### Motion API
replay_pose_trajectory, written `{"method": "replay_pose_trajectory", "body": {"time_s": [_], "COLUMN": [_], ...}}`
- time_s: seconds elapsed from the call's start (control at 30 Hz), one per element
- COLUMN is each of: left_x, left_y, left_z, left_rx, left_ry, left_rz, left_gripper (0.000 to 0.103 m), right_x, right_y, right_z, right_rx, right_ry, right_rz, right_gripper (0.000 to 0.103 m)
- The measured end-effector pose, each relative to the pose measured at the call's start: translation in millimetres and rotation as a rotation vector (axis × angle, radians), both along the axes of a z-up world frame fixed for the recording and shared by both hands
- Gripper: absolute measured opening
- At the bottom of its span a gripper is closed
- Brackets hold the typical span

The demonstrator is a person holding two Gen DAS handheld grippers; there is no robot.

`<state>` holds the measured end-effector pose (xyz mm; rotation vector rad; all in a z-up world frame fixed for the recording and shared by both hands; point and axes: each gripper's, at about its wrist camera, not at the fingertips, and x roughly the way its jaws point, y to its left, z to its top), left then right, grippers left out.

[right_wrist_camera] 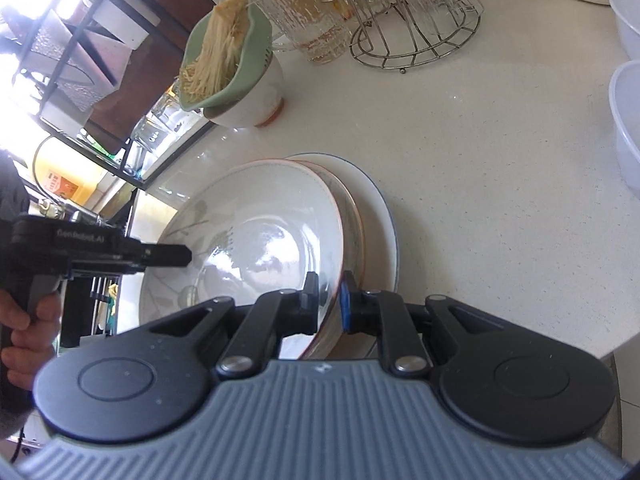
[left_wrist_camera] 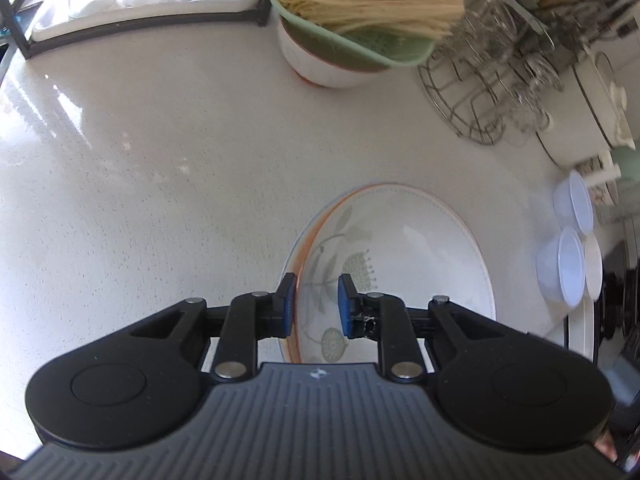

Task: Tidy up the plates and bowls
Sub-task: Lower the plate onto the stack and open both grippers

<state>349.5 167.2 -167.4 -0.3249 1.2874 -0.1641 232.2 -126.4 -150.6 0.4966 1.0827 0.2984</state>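
Both grippers grip the top floral bowl (right_wrist_camera: 256, 236) by opposite rims: the left gripper (left_wrist_camera: 316, 306) fingers clamp one edge, the right gripper (right_wrist_camera: 329, 302) fingers the other. The bowl sits on stacked plates (right_wrist_camera: 380, 216) on the table (right_wrist_camera: 480, 160), in front of the noodle colander (right_wrist_camera: 224, 68).

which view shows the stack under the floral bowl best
The right wrist view: under the floral bowl it shows a second bowl and a blue-rimmed plate. In the left wrist view the bowl hides nearly everything beneath.
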Motion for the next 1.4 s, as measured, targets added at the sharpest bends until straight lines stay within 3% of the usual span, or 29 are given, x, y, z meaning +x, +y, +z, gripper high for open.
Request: {"method": "replay_pose_trajectory", "body": {"time_s": [0.23,0.53,1.3,1.4], "left_x": [5.2,3.5,-7.6,-10.8], "left_y": [-11.2,-21.9,-26.8,-29.2], "left_z": [-5.7,-7.0,20.3,23.9], "left_rx": [0.106,0.165,0.107,0.095], "left_ry": [0.052,0.058,-0.034,-0.051], "left_rz": [0.053,0.093,0.132,0.136], "left_gripper": [0.023,0.024,0.029,0.029], "right_x": [5.7,13.1,16.5,17.3], "right_y": [12.9,15.8,20.9,21.8], "right_z": [-0.1,2.0,16.7,20.0], "right_rx": [-0.084,-0.145,-0.269,-0.325], "right_ry": [-0.017,-0.037,-0.141,-0.164], "right_rz": [0.057,0.037,0.055,0.033], "right_gripper": [0.017,0.016,0.015,0.015]}}
